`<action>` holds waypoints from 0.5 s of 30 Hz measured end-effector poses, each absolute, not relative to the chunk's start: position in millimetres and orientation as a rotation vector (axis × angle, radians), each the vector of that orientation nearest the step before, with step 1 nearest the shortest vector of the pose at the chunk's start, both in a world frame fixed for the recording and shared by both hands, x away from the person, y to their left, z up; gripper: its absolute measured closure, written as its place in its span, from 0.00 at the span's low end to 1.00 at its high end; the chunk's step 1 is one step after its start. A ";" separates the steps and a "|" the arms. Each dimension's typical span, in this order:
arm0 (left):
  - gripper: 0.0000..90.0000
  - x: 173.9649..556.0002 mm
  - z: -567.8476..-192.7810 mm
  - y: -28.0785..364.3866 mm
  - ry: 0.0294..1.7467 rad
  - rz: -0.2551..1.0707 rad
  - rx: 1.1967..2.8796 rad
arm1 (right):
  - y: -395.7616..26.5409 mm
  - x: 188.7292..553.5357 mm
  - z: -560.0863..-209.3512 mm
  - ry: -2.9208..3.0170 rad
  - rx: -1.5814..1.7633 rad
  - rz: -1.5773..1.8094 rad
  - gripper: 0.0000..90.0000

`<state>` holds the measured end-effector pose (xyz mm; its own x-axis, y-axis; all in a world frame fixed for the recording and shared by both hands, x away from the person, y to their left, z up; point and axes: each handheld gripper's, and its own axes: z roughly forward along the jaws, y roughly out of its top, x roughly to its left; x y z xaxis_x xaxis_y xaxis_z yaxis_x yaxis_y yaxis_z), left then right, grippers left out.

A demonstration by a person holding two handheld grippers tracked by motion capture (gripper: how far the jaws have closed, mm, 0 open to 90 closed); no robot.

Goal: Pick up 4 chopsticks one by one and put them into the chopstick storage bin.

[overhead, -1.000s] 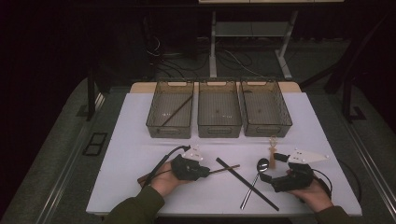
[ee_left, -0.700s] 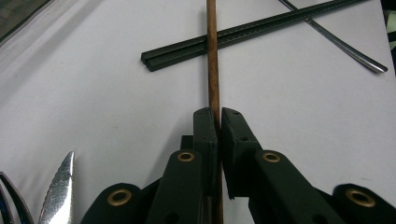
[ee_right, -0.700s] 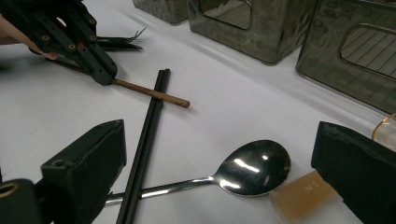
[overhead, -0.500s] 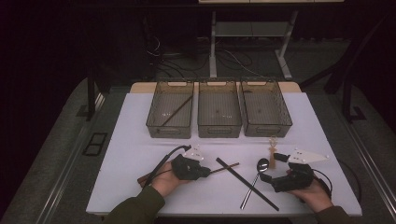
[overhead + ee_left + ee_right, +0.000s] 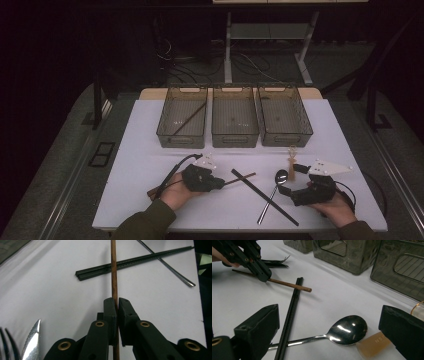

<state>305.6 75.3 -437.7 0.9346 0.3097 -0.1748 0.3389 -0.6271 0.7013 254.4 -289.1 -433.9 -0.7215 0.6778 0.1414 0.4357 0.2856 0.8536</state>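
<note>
My left gripper (image 5: 117, 302) is shut on a brown wooden chopstick (image 5: 114, 270), which runs forward between the pads and crosses a pair of black chopsticks (image 5: 130, 263). In the high view the left gripper (image 5: 217, 183) sits low at the table's front, with the brown chopstick (image 5: 241, 178) sticking out to its right. My right gripper (image 5: 330, 312) is open, its jaws wide apart on either side of a steel spoon (image 5: 348, 330). In the high view the right gripper (image 5: 291, 180) rests at the front right beside the spoon (image 5: 281, 176). The right gripper view also shows the left gripper (image 5: 262, 275).
Three smoky translucent bins (image 5: 181, 141) (image 5: 234, 140) (image 5: 285, 141) stand in a row at the back; the left one holds a brown stick (image 5: 190, 119). An amber plastic utensil (image 5: 291, 162) lies by the spoon. A fork (image 5: 5, 340) and knife (image 5: 32, 340) lie beside my left gripper.
</note>
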 end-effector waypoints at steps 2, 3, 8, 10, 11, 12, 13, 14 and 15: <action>0.94 306.3 -436.1 77.5 0.462 -0.046 2.285 | -289.2 254.4 -433.9 2.306 1.023 1.409 0.04; 0.94 306.2 -435.8 78.5 0.474 -0.054 2.277 | -289.2 254.4 -433.8 2.307 1.023 1.409 0.04; 0.94 308.0 -432.7 83.3 0.493 -0.057 2.272 | -288.8 254.2 -433.8 2.304 1.025 1.415 0.04; 0.94 308.4 -431.7 85.6 0.504 -0.059 2.263 | -288.4 254.1 -434.0 2.304 1.021 1.415 0.04; 0.94 309.0 -431.2 86.9 0.505 -0.058 2.262 | -288.0 254.2 -434.0 2.305 1.024 1.414 0.04; 0.94 310.0 -430.8 88.1 0.498 -0.052 2.262 | -287.3 254.3 -434.2 2.306 1.029 1.416 0.04; 0.94 309.5 -430.2 89.0 0.513 -0.058 2.255 | -286.3 254.8 -434.5 2.305 1.032 1.418 0.04; 0.94 309.7 -429.7 90.0 0.517 -0.057 2.251 | -285.1 255.0 -434.6 2.310 1.032 1.417 0.04; 0.94 310.0 -429.0 91.2 0.523 -0.055 2.249 | -283.9 255.2 -434.8 2.314 1.025 1.414 0.04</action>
